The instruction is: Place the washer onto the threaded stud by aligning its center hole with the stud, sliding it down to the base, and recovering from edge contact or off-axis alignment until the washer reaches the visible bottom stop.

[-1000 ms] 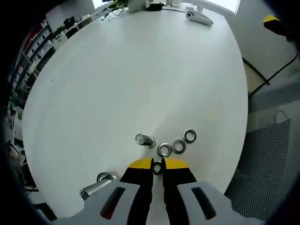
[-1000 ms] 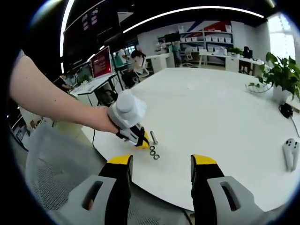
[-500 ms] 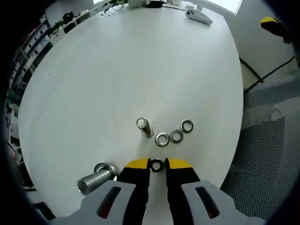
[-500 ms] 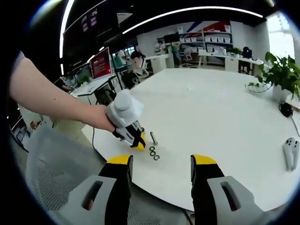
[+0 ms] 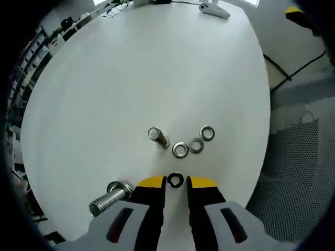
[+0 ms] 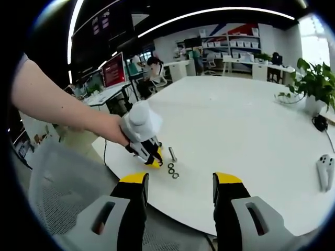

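Since a moment ago we are lifting the washer (image 5: 175,181), left gripper (image 5: 175,182) pinching it to carry to the stud (image 5: 156,136); right gripper (image 6: 178,183) waiting wide

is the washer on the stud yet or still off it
Off. The dark washer sits between the left gripper fingertips, apart from the upright threaded stud on the table.

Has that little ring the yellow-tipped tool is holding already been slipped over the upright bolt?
No: in the left gripper view the washer sits pinched at the left gripper's tips, apart from the threaded stud standing further up the table.
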The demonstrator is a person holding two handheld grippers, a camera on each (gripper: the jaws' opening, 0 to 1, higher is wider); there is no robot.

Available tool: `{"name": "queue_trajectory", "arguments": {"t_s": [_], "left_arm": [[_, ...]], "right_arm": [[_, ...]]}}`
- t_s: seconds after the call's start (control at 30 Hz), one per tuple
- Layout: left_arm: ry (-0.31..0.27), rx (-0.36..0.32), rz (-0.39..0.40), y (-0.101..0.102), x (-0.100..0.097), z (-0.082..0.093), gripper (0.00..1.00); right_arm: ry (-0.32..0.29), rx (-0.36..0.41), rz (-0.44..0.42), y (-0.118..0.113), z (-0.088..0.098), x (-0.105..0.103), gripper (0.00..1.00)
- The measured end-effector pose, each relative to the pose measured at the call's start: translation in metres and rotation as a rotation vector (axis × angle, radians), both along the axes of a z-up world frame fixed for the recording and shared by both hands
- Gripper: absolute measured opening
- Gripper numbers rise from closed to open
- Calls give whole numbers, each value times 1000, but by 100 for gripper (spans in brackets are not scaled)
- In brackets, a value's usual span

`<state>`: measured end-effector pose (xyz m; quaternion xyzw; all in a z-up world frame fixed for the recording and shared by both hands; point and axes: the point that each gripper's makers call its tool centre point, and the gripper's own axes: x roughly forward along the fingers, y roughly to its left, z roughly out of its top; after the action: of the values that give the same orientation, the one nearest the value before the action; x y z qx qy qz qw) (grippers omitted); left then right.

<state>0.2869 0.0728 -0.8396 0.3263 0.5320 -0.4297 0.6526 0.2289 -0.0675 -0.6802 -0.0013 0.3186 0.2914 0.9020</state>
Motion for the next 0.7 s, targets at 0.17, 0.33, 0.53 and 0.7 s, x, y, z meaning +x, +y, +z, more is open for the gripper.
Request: {"name": "queue_trajectory", "arguments": {"t_s": [0.17, 0.33, 0.53, 0.7], "left_arm": [[-9, 22, -48, 0, -4, 0, 19], [-16, 44, -84, 0, -4, 0, 19], [-7, 54, -88, 0, -5, 0, 11], [-12, 48, -81, 1, -4, -1, 11]], "right_arm": [[-1, 4, -10, -1, 1, 1, 52], [-4, 6, -8, -1, 2, 1, 52], [-4, 9, -9, -1, 2, 1, 52], [-4, 12, -15, -1, 2, 2, 52]]}}
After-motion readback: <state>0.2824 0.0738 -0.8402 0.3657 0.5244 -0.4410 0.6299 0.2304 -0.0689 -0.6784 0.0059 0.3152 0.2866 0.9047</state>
